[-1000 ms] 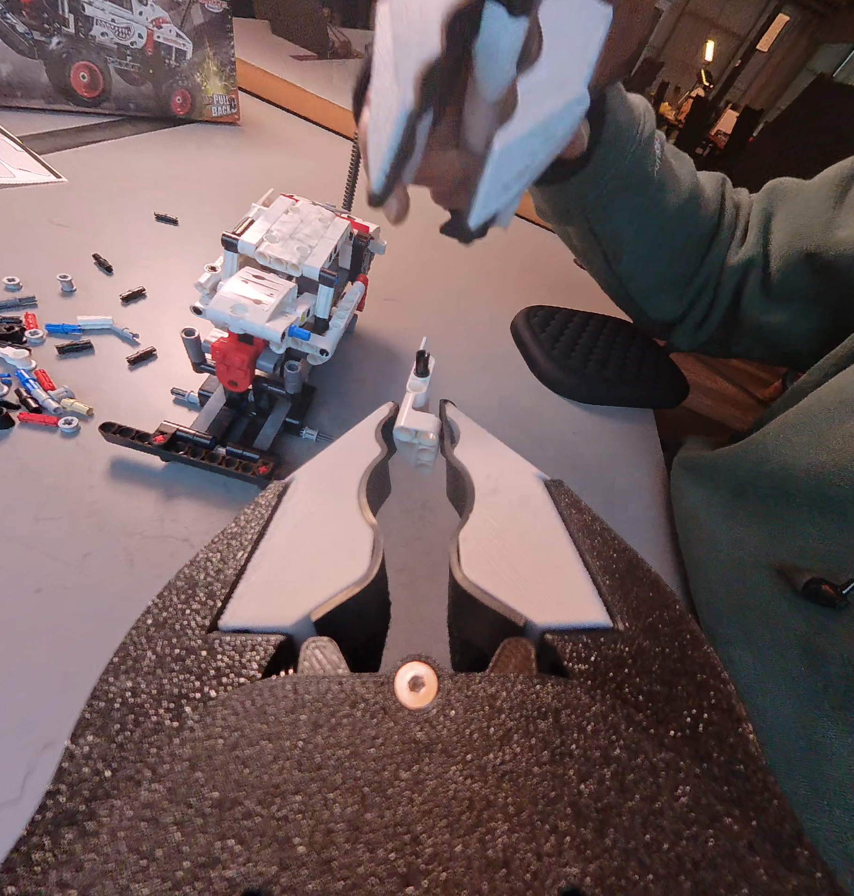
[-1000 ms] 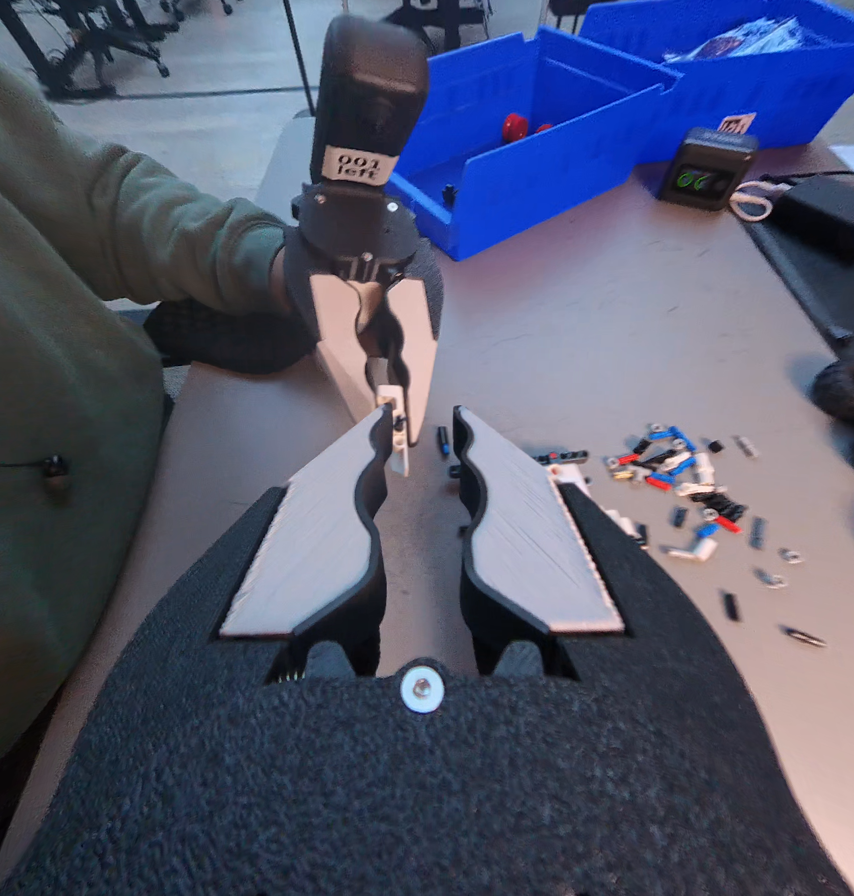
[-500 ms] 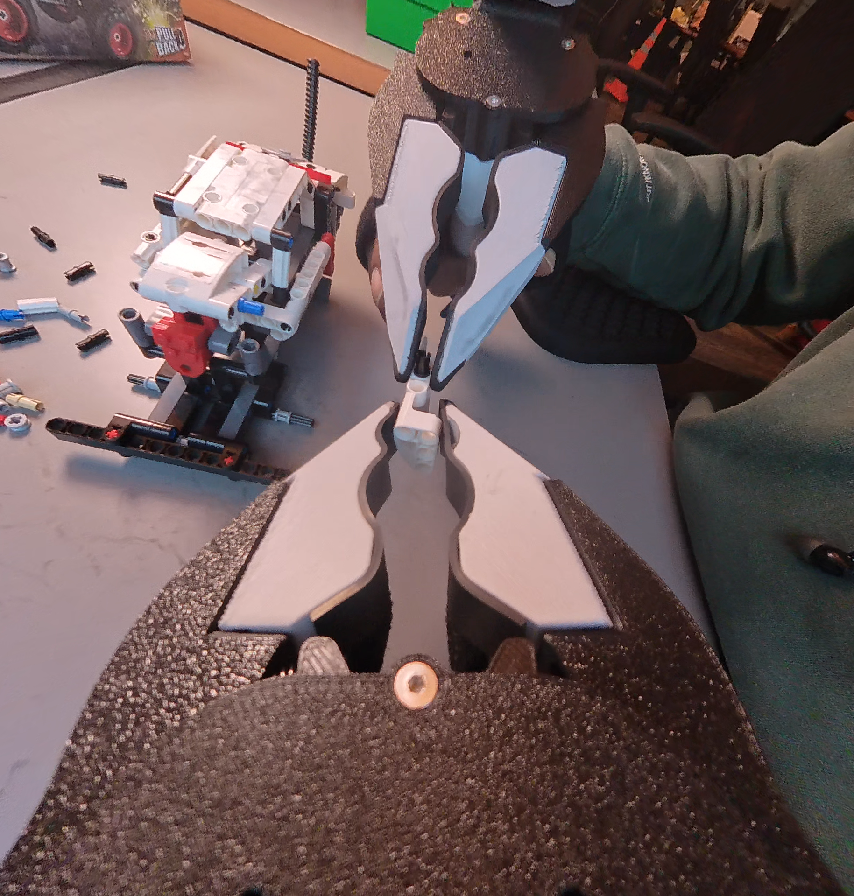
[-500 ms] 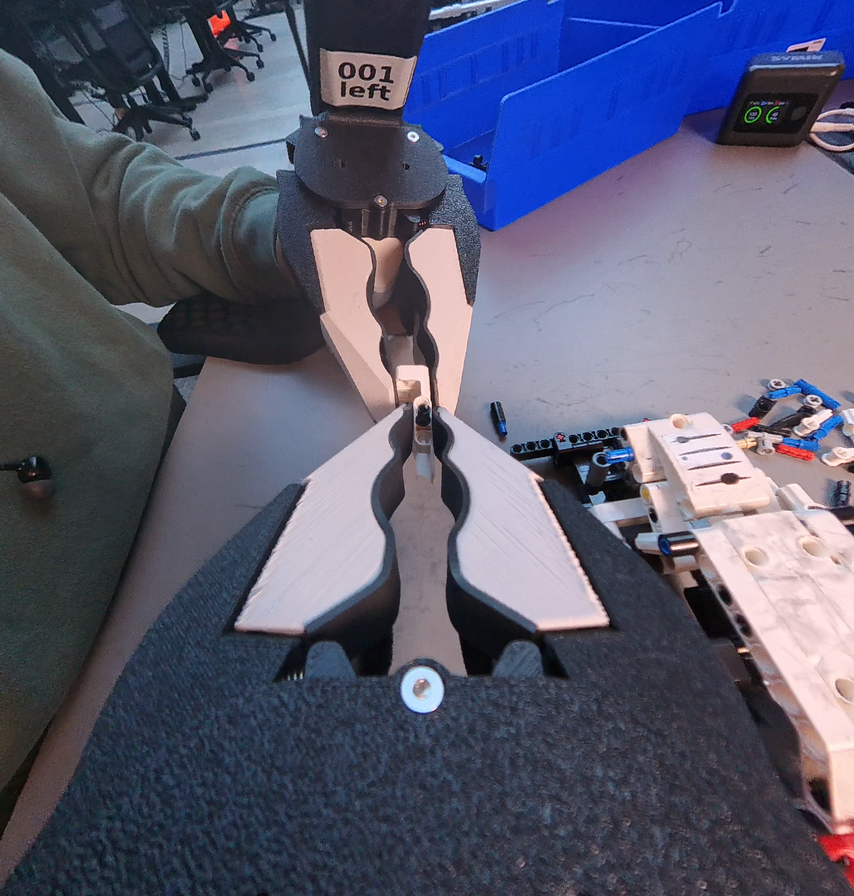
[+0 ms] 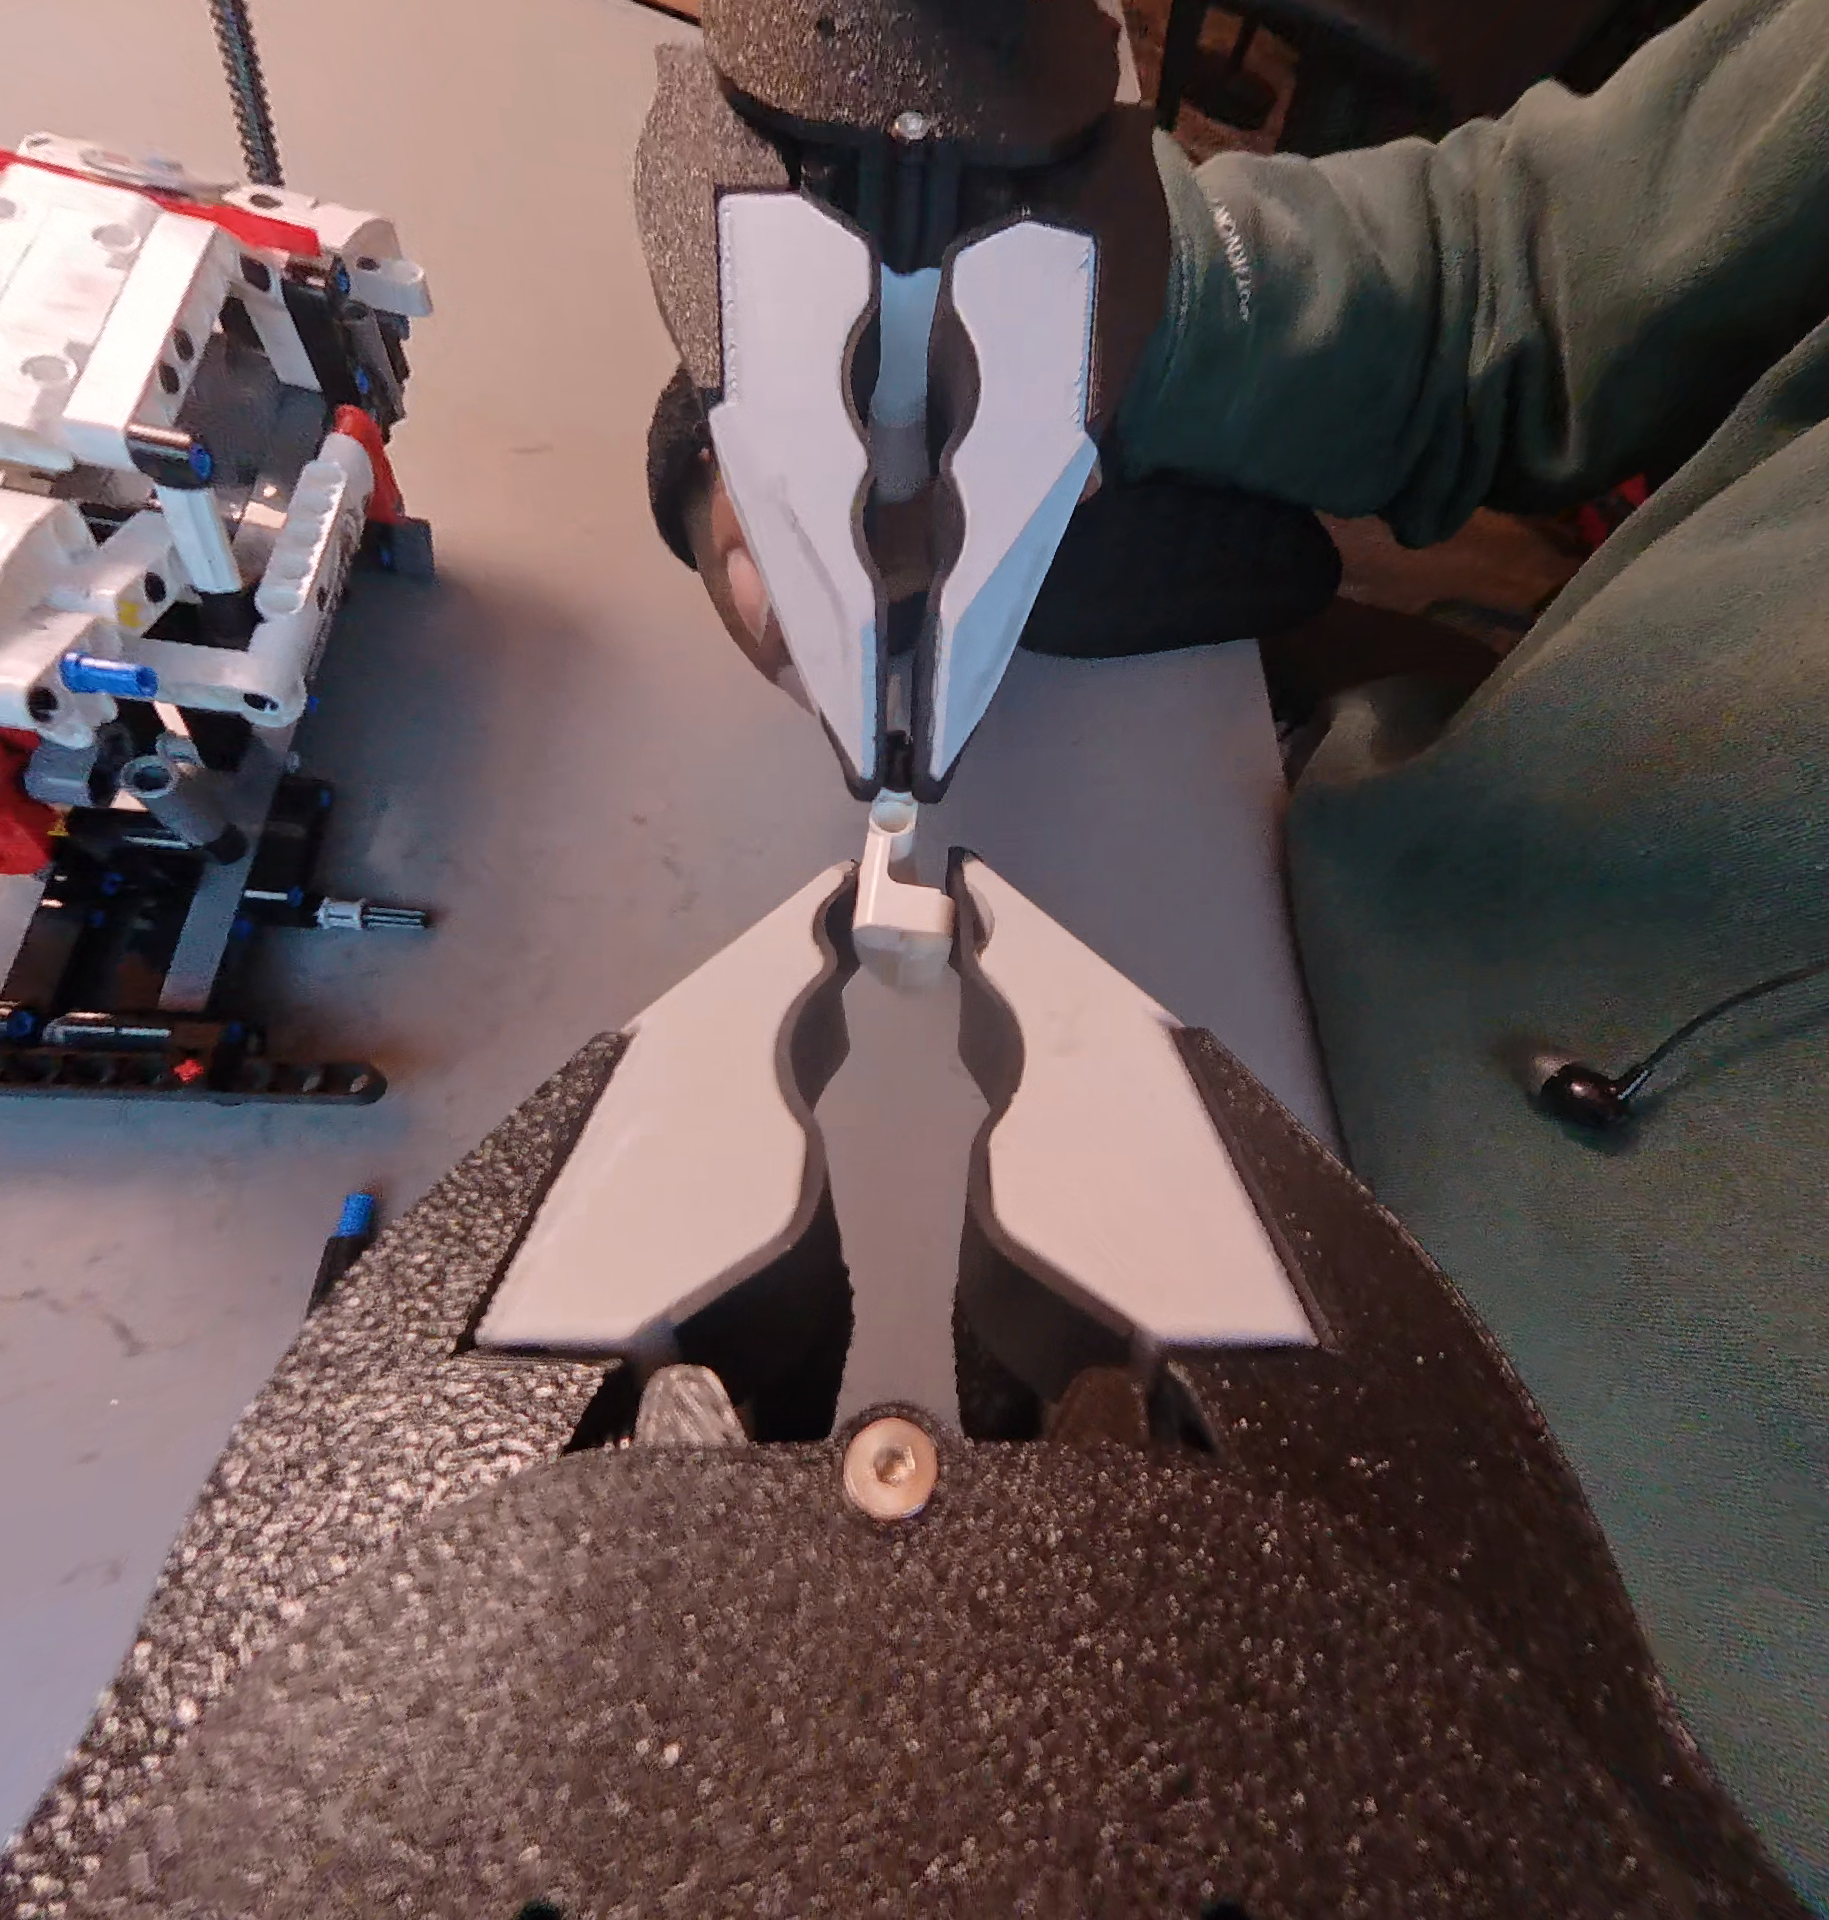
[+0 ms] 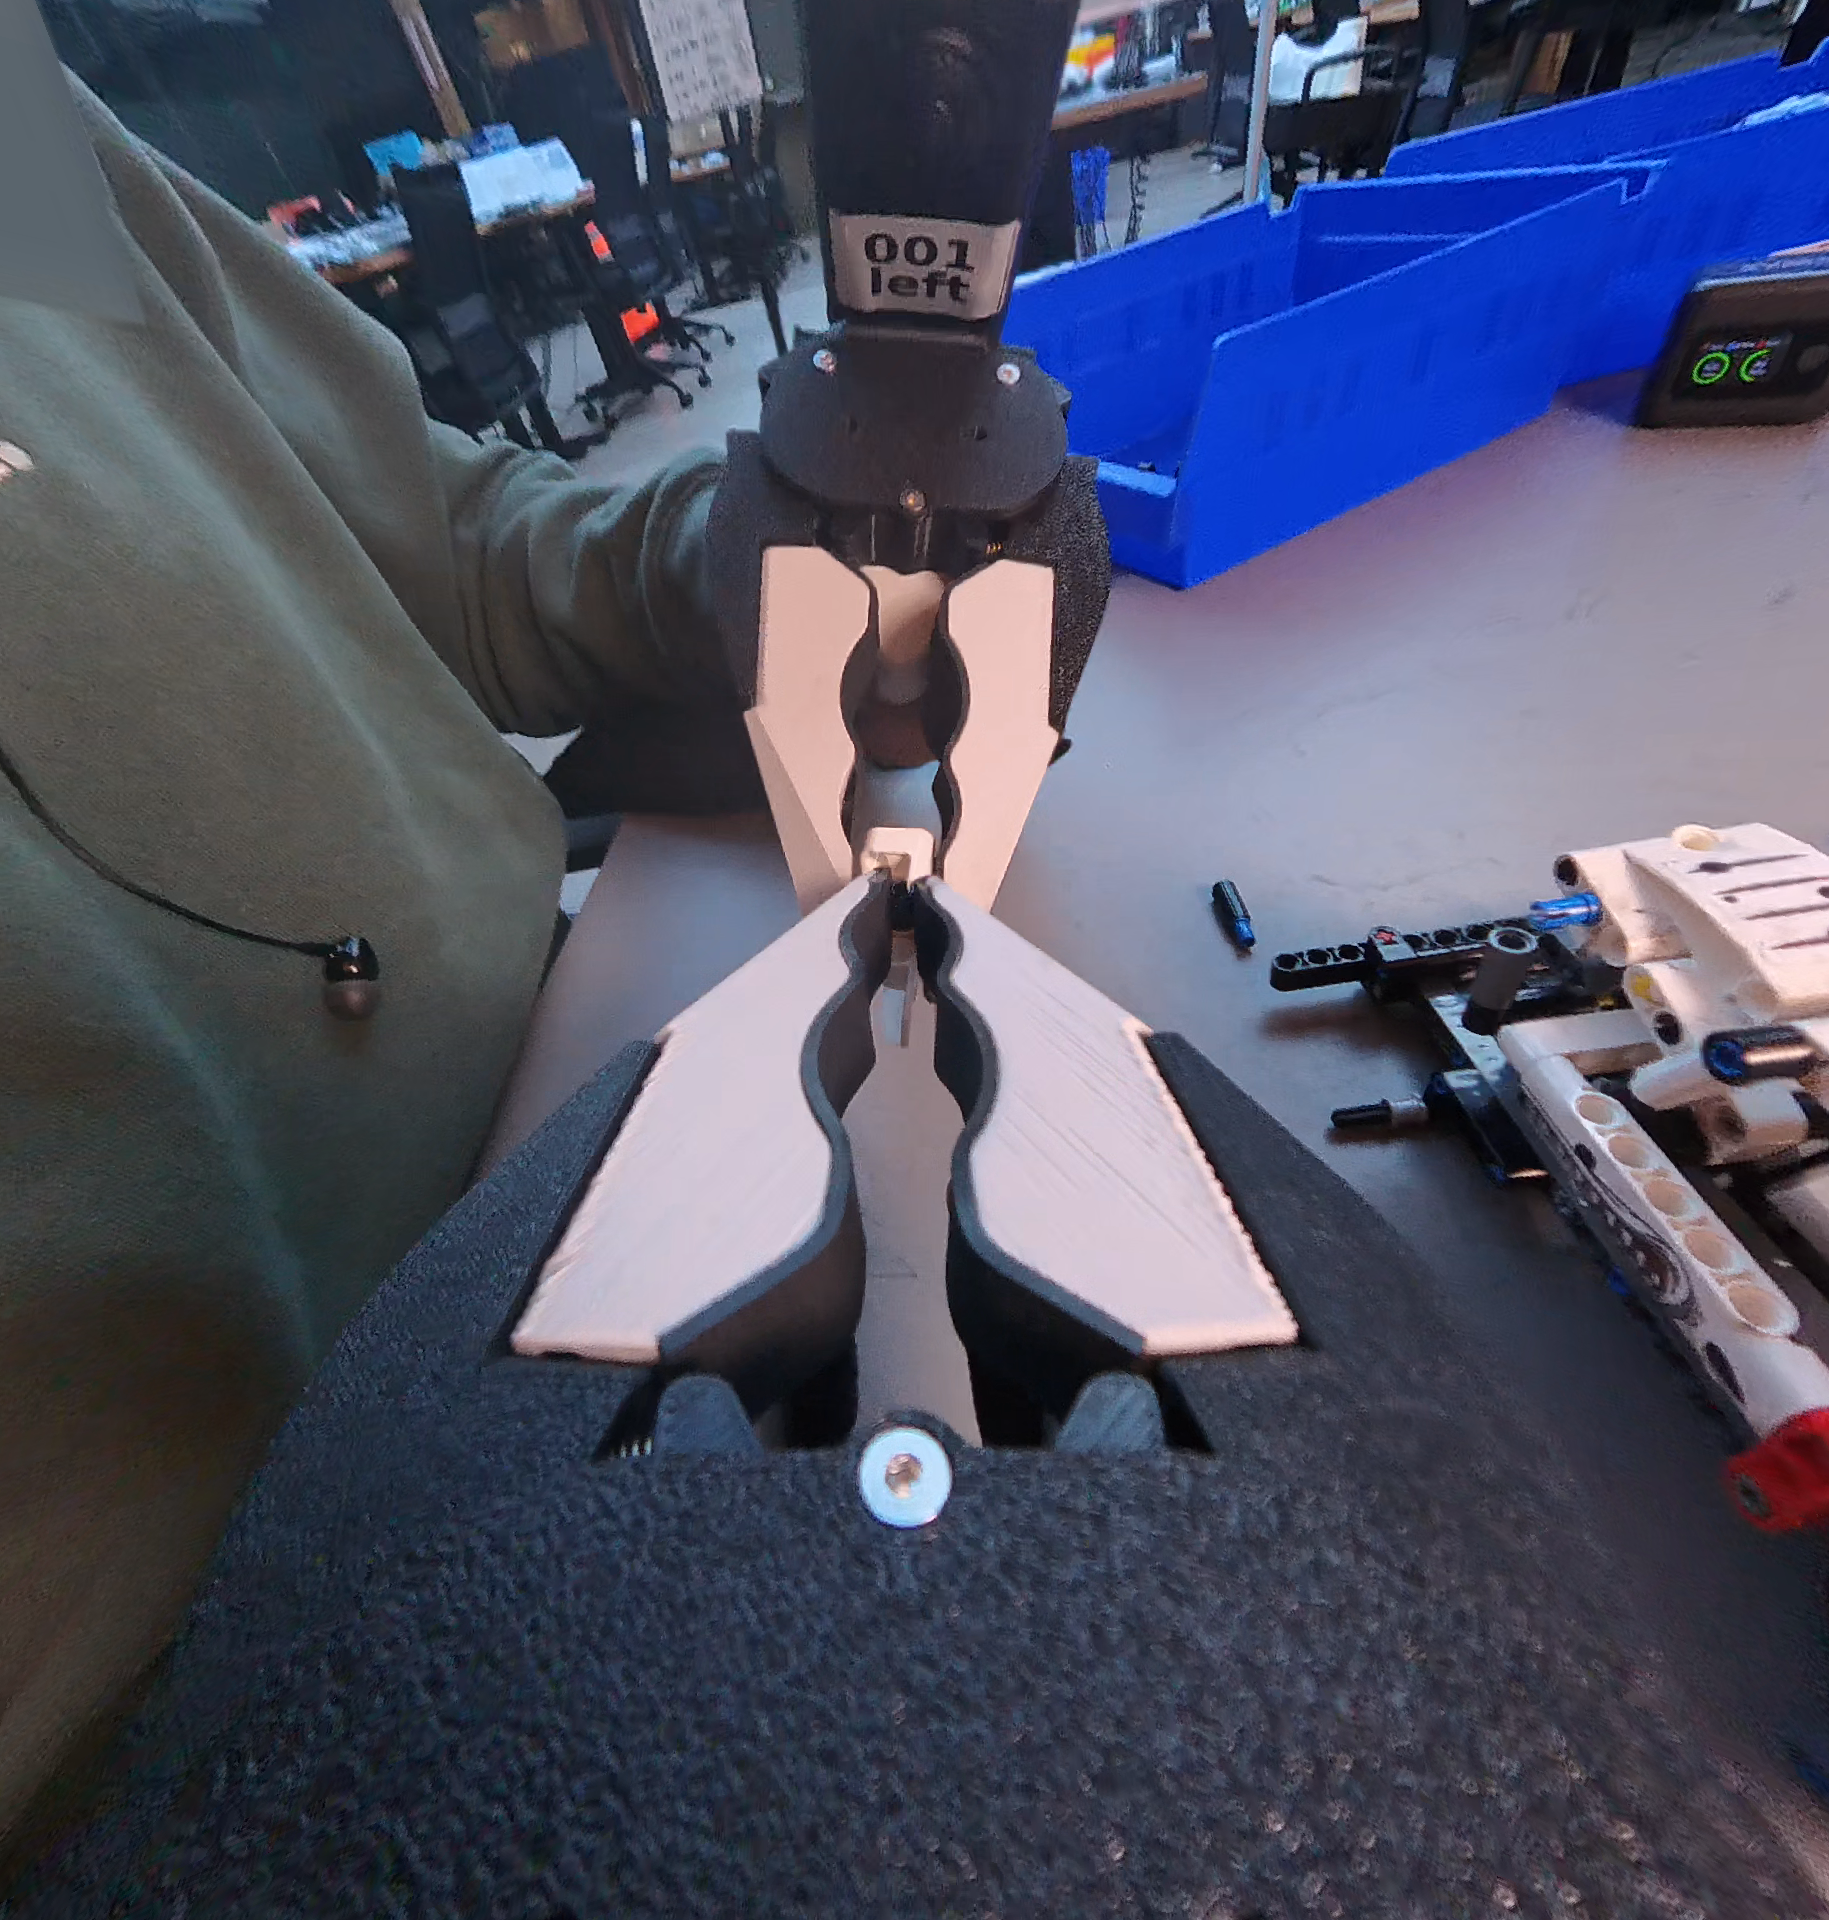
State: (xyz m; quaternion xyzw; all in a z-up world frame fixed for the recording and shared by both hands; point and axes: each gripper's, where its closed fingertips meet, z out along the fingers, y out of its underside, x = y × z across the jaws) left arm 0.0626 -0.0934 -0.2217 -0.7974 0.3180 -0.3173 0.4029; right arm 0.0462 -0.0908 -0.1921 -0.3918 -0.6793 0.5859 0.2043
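White plastic marks the half-built toy truck (image 5: 151, 499) at nine o'clock in the left wrist view, standing on the grey table (image 5: 536, 727) well apart from the tools, with a loose blue-tipped pin (image 5: 347, 1236) lying near the gripper body at about eight o'clock. At centre, the left gripper (image 5: 902, 914) is clamped on a small white connector piece (image 5: 897, 914), pinched between its fingertips with the blocky end inside the grip. This piece is pale, angular, with a round hole at its slimmer far end, and its long axis runs toward twelve o'clock, straight at the opposing tool. From twelve o'clock the right gripper (image 5: 897, 779) comes down tip to tip, its fingers pressed together on a small black pin (image 5: 897, 750) that touches or nearly touches the connector's holed end. In the right wrist view the same black pin (image 6: 899, 906) sits at the fingertips, meeting the connector (image 6: 894, 857). A green sleeve (image 5: 1409, 343) fills two o'clock.
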